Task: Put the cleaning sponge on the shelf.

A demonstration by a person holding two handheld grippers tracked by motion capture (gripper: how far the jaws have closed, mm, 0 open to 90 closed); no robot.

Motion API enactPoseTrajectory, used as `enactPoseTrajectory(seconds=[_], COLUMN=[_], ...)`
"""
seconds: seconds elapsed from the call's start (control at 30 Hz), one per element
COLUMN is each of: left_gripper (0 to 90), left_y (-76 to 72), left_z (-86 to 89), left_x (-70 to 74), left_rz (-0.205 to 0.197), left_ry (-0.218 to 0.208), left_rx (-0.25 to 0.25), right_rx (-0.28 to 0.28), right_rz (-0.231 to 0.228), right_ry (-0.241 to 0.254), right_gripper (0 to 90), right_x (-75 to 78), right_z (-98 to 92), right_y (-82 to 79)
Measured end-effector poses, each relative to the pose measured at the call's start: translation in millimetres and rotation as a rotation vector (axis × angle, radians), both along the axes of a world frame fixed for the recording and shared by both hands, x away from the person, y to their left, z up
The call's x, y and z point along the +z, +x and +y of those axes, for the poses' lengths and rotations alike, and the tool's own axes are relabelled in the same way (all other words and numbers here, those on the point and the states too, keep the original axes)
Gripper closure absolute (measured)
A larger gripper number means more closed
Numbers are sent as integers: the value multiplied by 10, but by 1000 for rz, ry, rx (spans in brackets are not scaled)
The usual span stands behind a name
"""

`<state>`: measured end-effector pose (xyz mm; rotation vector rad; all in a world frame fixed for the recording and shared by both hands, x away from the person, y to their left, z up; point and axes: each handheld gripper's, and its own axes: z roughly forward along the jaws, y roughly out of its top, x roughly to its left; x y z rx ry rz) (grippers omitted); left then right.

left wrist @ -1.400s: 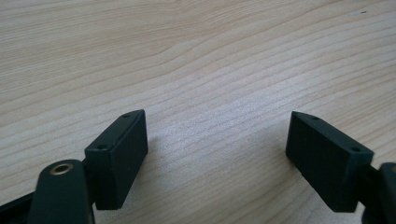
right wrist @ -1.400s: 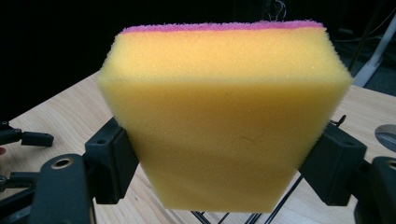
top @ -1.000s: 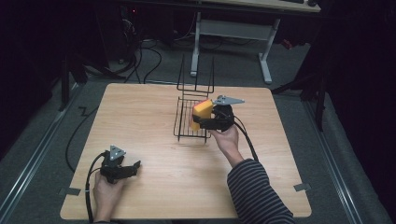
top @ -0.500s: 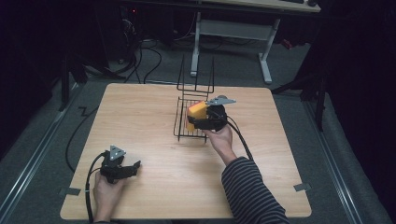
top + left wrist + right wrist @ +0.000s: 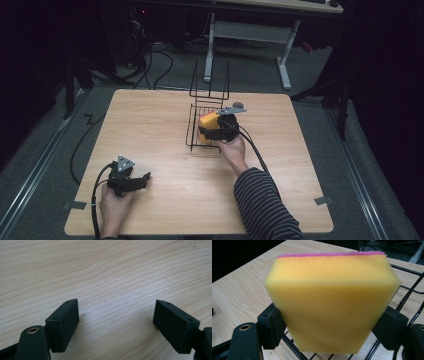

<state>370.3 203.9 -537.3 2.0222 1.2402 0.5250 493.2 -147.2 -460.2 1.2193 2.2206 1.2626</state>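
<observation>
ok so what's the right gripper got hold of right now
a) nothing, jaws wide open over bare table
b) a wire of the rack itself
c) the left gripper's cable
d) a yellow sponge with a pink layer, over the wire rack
d: in the right gripper view the right gripper has its jaws pressed into both sides of the yellow sponge, pink layer on the far face, with the black wire rack beneath it.

The sponge [image 5: 332,307] is yellow foam, porous and matt, with a thin pink rough layer on top. The rack [image 5: 196,131] is thin black wire. The table [image 5: 105,270] is light wood, smooth, with fine grain. Both grippers have matt black plastic jaws.
</observation>
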Motion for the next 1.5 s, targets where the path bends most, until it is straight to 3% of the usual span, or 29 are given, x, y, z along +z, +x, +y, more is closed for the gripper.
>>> enactPoseTrajectory(seconds=[0.3, 0.73, 1.5], left_gripper=[215, 215, 215], left_y=[0, 0, 0], left_z=[0, 0, 2], left_x=[0, 0, 0], left_rz=[0, 0, 0], left_ry=[0, 0, -3], left_rx=[0, 0, 1], right_rx=[-2, 15, 29], right_rz=[4, -19, -8], right_ry=[-2, -46, -41], right_gripper=[223, 214, 169], right_x=[-26, -27, -42], right_z=[17, 44, 25], right_y=[11, -16, -16])
